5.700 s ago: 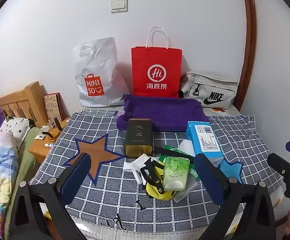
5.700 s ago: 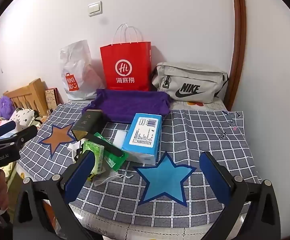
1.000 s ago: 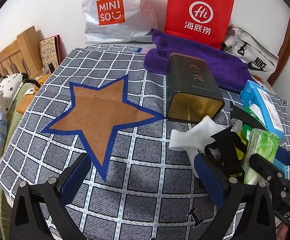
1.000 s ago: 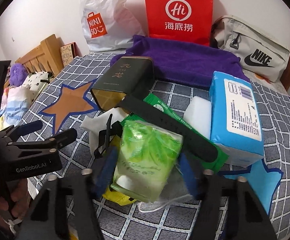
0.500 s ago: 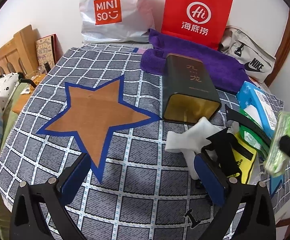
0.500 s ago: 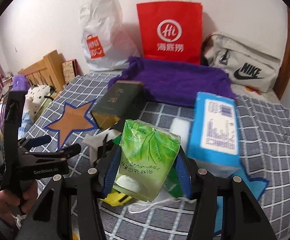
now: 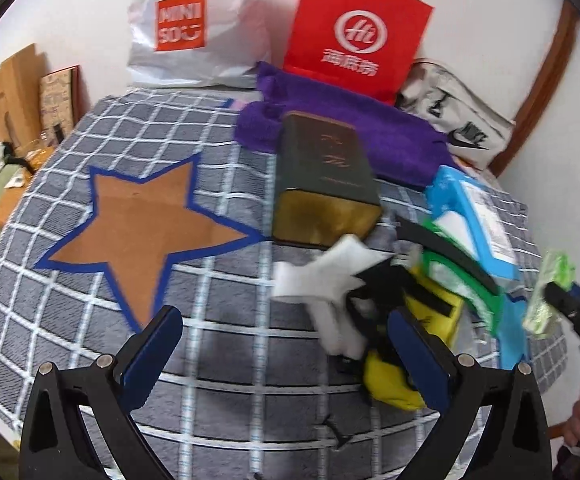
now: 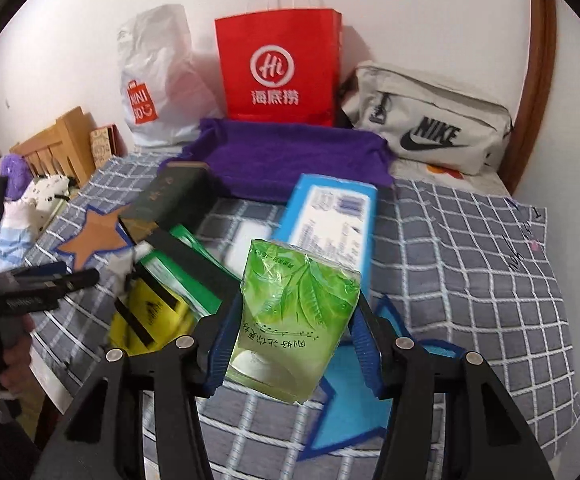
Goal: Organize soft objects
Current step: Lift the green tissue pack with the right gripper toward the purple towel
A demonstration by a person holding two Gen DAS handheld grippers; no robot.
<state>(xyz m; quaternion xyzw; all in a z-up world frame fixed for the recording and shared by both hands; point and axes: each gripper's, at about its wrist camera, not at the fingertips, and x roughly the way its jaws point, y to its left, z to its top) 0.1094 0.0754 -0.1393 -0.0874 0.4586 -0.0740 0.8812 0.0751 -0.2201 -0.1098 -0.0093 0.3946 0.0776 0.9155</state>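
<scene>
Right wrist: right claw [image 8: 296,344] clamps a translucent green leaf-print tissue pack [image 8: 296,316]; left claw [image 7: 285,344] gapes apart.

"MINISO" on white plastic bag [image 7: 193,28]; "NIKE" on grey pouch [image 8: 430,132]; "Hi" on red bag [image 8: 275,68].

Even indoor light, soft shadows, motion blur, fisheye bending, dark vignetted corners

2 stars [image 7: 137,216] [image 8: 354,412], 2 shopping bags [image 8: 277,64] [image 8: 153,76], 1 towel [image 8: 294,156].
</scene>
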